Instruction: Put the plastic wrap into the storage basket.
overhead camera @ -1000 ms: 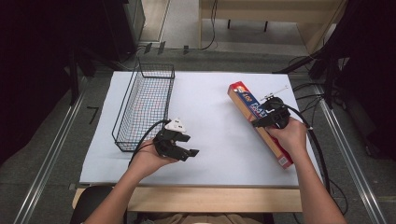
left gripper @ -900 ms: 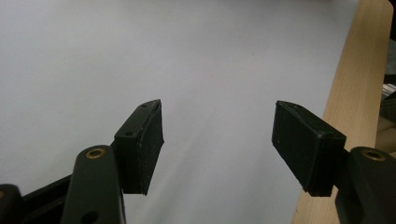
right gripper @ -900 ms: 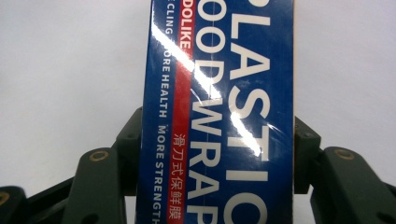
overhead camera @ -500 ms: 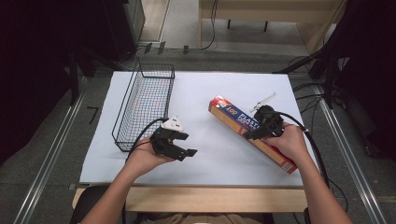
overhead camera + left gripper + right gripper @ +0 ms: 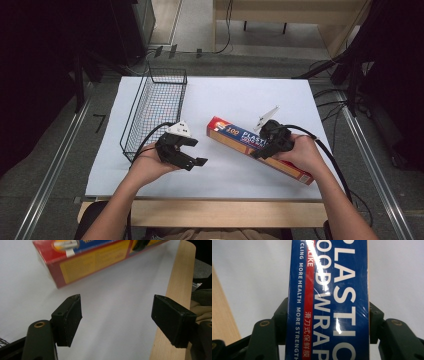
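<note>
Pinching a box of plastic wrap (image 5: 260,149) across its width near the middle with the right claw (image 5: 261,150), long axis running diagonally from upper left to lower right over the white surface (image 5: 240,95). Waiting just left of the box's near end, the left claw (image 5: 192,152) spread wide and empty, pointing toward it, beside a wire basket (image 5: 155,110).

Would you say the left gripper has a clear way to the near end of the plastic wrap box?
Probably yes: the left gripper is open, with bare white table between its fingers and the plastic wrap box.
</note>
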The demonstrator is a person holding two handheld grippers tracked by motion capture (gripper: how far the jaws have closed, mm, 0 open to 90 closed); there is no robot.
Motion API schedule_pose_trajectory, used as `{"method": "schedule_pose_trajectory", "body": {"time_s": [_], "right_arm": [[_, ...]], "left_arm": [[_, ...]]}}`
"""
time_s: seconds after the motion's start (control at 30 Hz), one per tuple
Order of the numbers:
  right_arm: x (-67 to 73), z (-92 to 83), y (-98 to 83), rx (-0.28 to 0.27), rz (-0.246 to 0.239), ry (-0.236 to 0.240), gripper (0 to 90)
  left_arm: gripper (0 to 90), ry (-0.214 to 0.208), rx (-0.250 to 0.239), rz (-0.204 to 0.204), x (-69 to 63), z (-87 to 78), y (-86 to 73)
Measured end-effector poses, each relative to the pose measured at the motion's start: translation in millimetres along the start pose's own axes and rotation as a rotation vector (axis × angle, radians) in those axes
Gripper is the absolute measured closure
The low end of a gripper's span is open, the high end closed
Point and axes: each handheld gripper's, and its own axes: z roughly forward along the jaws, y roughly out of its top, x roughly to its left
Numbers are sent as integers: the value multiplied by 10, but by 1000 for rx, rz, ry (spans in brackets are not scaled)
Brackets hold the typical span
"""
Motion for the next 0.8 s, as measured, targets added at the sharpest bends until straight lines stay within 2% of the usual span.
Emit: {"method": "schedule_pose_trajectory", "body": {"time_s": [0.1,0.13,0.17,0.2,0.27,0.37,0.4,0.47,0.57,0.67,0.73,0.77,0.8], "right_arm": [[51,9,42,14,-27,11,414],[96,18,76,26,-62,26,414],[108,22,84,31,-67,31,414],[108,22,84,31,-67,31,414],[148,31,114,41,-101,54,414],[196,32,135,38,-143,89,414],[223,30,146,44,-156,98,414],[271,28,168,43,-193,104,414],[330,18,199,34,-239,111,414],[371,4,226,32,-267,116,414],[409,-13,234,41,-268,125,414],[421,-17,242,34,-279,123,414],[434,-21,247,33,-283,127,414]], "left_arm": [[228,0,-1,11,11,-14,29],[217,1,3,31,18,-27,58],[215,1,3,31,18,-27,58],[215,-3,2,43,21,-32,78],[203,-17,4,69,30,-24,135],[203,-15,14,128,38,-1,212],[204,-15,14,128,38,-1,212],[205,-18,36,159,41,35,306],[209,-54,56,227,14,89,387],[207,-67,103,283,-16,153,449],[206,-79,117,285,-18,174,467],[205,-105,138,279,-32,222,501],[205,-112,145,285,-34,237,508]]}}
